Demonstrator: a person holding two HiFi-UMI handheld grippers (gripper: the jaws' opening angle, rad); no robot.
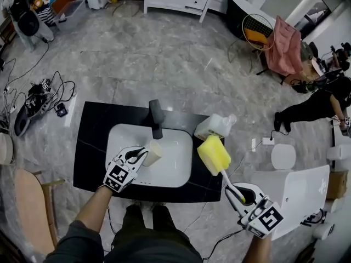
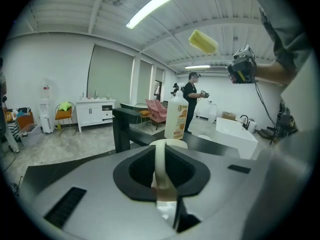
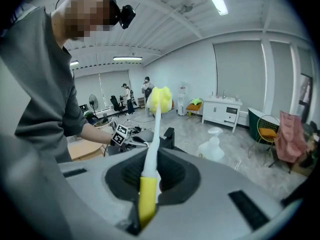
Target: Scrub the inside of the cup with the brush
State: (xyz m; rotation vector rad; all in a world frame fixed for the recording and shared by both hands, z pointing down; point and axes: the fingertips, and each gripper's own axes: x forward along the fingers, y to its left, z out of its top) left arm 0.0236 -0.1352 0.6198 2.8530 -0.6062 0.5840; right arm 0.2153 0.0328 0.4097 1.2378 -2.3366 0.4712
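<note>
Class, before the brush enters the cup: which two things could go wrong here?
The left gripper pinches the cup by one wall only; pushing the brush in could twist or slip it into the sink.
The brush's sponge head hangs close to the bottle; a swing might topple it.

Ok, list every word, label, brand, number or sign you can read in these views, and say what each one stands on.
Readable text: none.
Bottle: orange label with print on it, too blurred to read.
Marker cubes: black and white square patterns only, no letters or digits.
Cup and brush: no print shows on either.
</note>
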